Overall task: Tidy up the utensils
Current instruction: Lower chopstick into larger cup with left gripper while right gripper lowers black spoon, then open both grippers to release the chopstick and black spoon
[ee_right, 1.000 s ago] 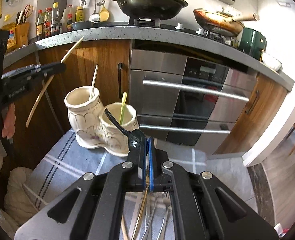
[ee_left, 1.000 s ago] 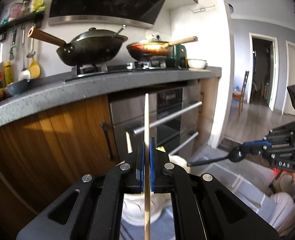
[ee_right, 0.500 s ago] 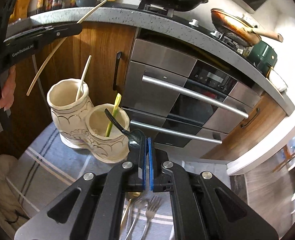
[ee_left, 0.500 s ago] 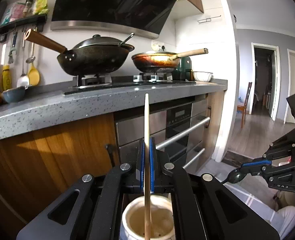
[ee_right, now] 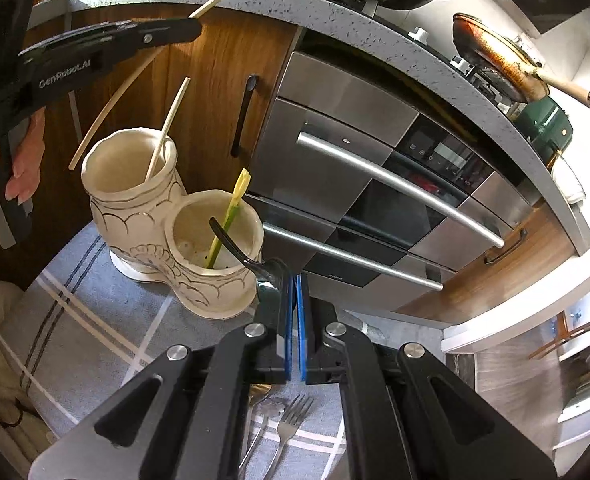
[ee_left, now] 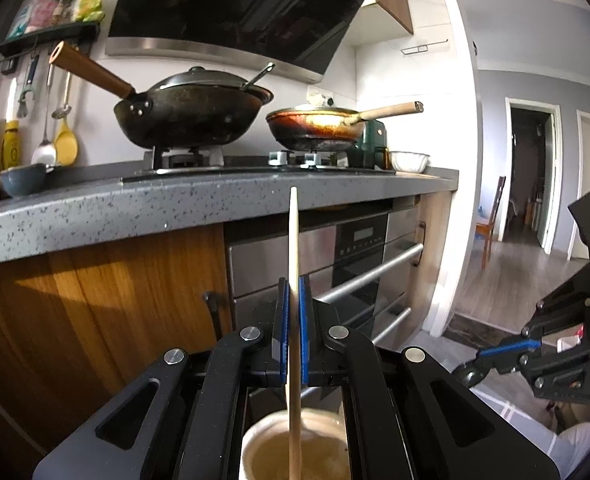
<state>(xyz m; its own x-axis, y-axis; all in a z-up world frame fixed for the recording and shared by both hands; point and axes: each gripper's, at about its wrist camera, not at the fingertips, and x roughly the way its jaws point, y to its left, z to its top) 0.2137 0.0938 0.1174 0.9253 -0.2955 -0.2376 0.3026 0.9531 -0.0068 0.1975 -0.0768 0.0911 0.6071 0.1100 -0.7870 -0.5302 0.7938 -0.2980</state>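
My left gripper [ee_left: 293,284] is shut on a pale wooden chopstick [ee_left: 293,240] that stands upright, its lower end over the mouth of a cream ceramic pot [ee_left: 271,448]. In the right wrist view this left gripper [ee_right: 195,30] hangs above the taller pot [ee_right: 131,200] of a twin holder, which has one chopstick [ee_right: 167,128] in it. My right gripper [ee_right: 295,280] is shut on a black spoon [ee_right: 231,242]. The spoon's handle reaches over the shorter pot [ee_right: 215,292], where a yellow-green utensil [ee_right: 231,208] leans.
The holder stands on a grey striped cloth [ee_right: 95,320] on the floor before wooden cabinets and a steel oven [ee_right: 355,184]. A fork [ee_right: 291,412] and other cutlery lie on the cloth under my right gripper. A person's hand [ee_right: 23,160] grips the left tool.
The left gripper has carried its chopstick over the tall pot, whose mouth now shows beneath it. The right gripper has tipped downward and come closer to the short pot with the spoon.
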